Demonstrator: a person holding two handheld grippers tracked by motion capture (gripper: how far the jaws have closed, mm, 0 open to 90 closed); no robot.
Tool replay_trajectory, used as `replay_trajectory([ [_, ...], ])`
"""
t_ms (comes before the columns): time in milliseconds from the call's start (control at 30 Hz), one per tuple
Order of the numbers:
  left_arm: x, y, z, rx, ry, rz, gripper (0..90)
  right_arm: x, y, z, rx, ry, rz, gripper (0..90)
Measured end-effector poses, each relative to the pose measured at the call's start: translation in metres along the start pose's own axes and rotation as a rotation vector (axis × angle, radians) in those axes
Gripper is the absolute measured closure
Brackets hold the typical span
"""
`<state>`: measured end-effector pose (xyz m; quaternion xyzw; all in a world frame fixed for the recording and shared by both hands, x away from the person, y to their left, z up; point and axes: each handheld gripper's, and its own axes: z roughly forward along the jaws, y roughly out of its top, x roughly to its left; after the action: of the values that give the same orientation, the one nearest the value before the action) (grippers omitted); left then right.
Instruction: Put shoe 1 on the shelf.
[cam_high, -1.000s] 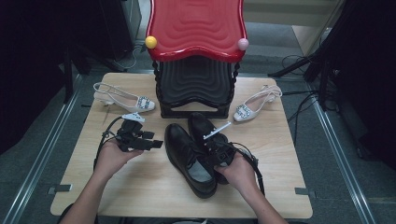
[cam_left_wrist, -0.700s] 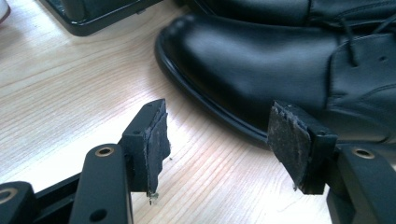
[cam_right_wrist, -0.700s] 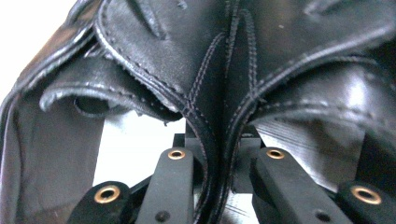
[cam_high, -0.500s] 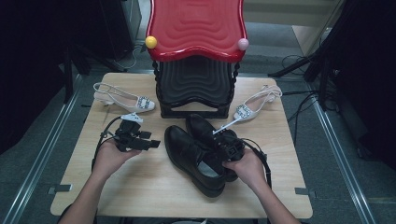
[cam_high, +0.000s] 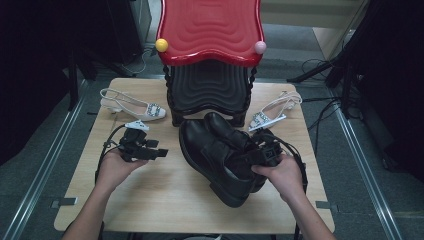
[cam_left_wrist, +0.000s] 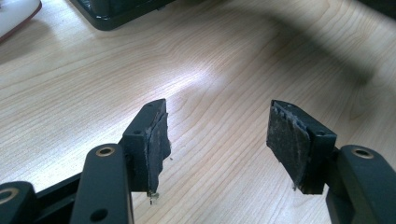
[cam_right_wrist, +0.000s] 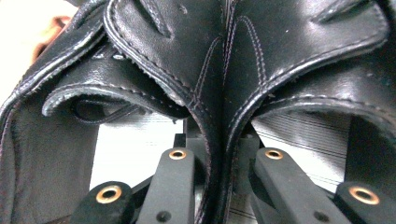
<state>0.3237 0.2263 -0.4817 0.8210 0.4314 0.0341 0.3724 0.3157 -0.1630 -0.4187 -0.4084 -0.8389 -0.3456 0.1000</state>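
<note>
A: On a wooden table (cam_high: 165, 200), a person's right hand (cam_high: 282, 172) works the right gripper (cam_high: 250, 156), its jaws pinched on the inner collars of a pair of black leather shoes (cam_high: 215, 150), the two edges pressed together between them.

B: The right gripper view confirms it: the two black jaws close on the stitched leather edges of the shoes (cam_right_wrist: 219, 84), one shoe opening to each side.

A: And the other hand?

B: The left hand (cam_high: 114, 169) holds the left gripper (cam_high: 159, 153) just left of the shoes, apart from them. In the left gripper view its jaws stand spread wide over bare wood (cam_left_wrist: 219, 79), the worn pads (cam_left_wrist: 287, 140) holding nothing.

A: Behind the shoes stands a black ribbed stand with a red wavy top (cam_high: 210, 30). A white slingback heel (cam_high: 131, 104) lies at its left, another white heel (cam_high: 272, 111) at its right.
</note>
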Motion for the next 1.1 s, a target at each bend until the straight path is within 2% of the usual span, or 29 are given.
replay_trajectory([
  [133,-0.001,0.0,0.001,0.0,0.002,0.004,38.6,0.006,0.01,-0.019,-0.048,0.035,0.003,83.0],
  [200,-0.001,0.0,0.001,-0.003,0.002,0.001,38.6,0.009,0.018,-0.025,-0.079,0.037,0.006,83.0],
  [267,-0.001,0.0,0.002,-0.002,0.0,0.004,38.6,0.01,0.026,-0.029,-0.107,0.029,0.001,83.0],
  [367,-0.002,0.0,0.003,0.003,0.003,0.008,38.7,0.008,0.044,-0.029,-0.16,-0.009,0.017,83.0],
  [533,-0.002,0.0,0.004,0.006,-0.002,0.013,38.7,-0.005,0.072,-0.021,-0.263,-0.028,0.101,83.0],
  [700,-0.002,0.0,0.006,0.01,-0.008,0.015,38.9,-0.012,0.095,-0.011,-0.363,-0.099,0.148,82.9],
  [733,-0.002,0.0,0.006,0.009,-0.008,0.014,39.0,-0.014,0.1,-0.009,-0.387,-0.108,0.17,82.9],
  [900,-0.003,0.0,0.007,0.017,-0.01,0.022,39.1,-0.013,0.115,0.003,-0.444,-0.172,0.196,82.9],
  [1033,-0.003,0.0,0.006,0.015,-0.015,0.019,39.3,-0.009,0.127,0.017,-0.476,-0.269,0.204,83.0],
  [1100,-0.003,0.0,0.006,0.014,-0.016,0.017,39.3,-0.01,0.133,0.023,-0.485,-0.29,0.222,83.0],
])
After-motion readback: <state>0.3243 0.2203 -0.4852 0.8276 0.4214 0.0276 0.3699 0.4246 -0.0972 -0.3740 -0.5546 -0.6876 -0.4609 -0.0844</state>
